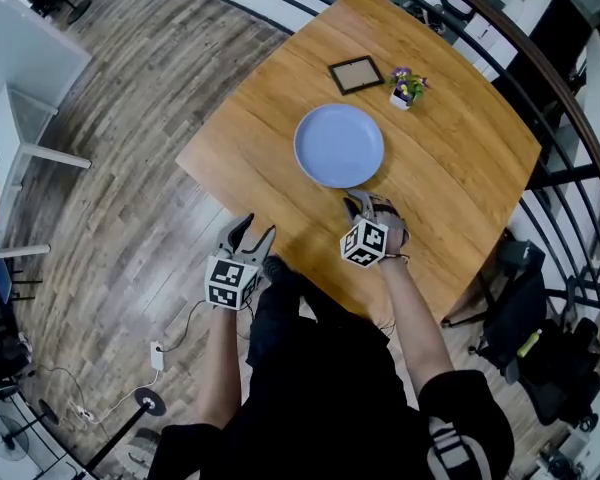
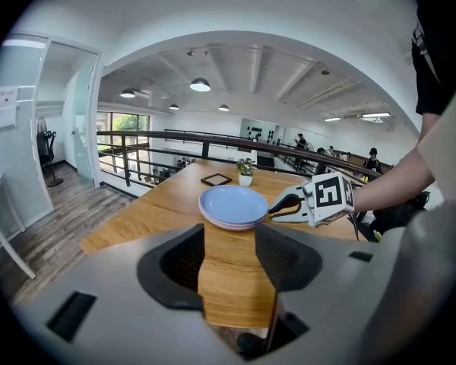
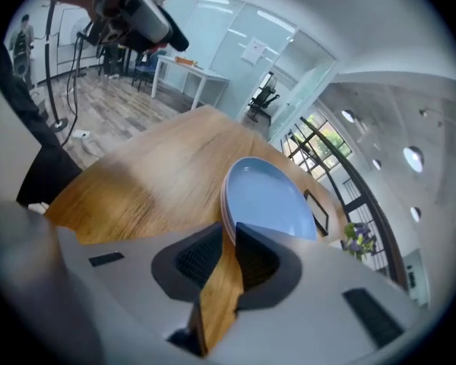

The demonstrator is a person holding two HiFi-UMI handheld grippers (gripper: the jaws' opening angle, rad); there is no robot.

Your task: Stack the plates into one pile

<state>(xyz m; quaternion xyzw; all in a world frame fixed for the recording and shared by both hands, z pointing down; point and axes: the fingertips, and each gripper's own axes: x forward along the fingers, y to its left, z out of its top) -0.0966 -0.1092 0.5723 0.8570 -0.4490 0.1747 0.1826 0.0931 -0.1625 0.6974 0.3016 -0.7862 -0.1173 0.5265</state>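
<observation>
No writing, label or number is legible in any view.

**Open-plan office loft, wooden table by a railing**

Head view: the wooden table sits corner-on from 12 to 3 o'clock. Grey-brown plank floor runs from 9 to 11, with a white cable and plug on it at 8. A white desk is at 9.

Left gripper view: a black railing runs behind the table. A glass partition is at 9, with a bright window beside it. Round ceiling lamps are lit at 11 to 12 on a white ceiling.

Right gripper view: an office chair is at 12.
</observation>
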